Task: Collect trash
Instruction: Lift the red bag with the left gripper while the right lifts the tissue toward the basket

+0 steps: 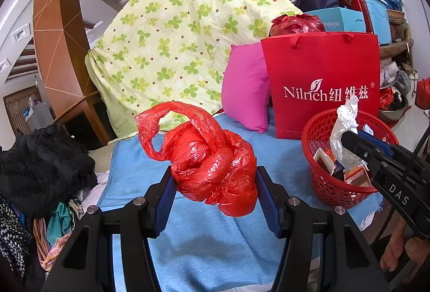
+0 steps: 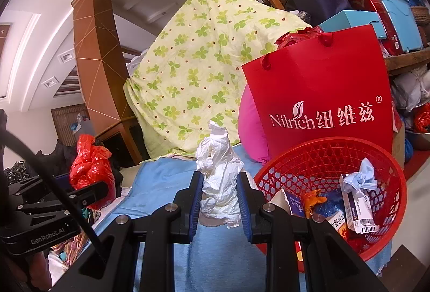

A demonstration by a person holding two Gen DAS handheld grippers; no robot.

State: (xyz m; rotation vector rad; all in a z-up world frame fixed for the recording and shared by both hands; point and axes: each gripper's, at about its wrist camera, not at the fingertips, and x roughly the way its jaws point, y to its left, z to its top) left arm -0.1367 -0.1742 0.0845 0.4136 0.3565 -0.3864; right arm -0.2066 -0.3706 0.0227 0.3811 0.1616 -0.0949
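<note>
My left gripper point(image 1: 215, 192) is shut on a crumpled red plastic bag point(image 1: 207, 157), held up over the blue cloth point(image 1: 209, 251). The same red plastic bag point(image 2: 90, 165) shows at the left of the right wrist view. My right gripper point(image 2: 219, 198) is shut on a wad of white crumpled paper point(image 2: 219, 179), just left of the red mesh basket point(image 2: 333, 157). In the left wrist view the white paper point(image 1: 345, 125) hangs over the red basket point(image 1: 322, 184), which holds small boxes and wrappers.
A red Nilrich paper bag point(image 1: 322, 82) stands behind the basket, beside a pink pillow point(image 1: 244, 93) and a green-flowered quilt point(image 1: 174, 36). Dark clothes point(image 1: 40, 165) pile at the left. Boxes and bins are stacked at the back right.
</note>
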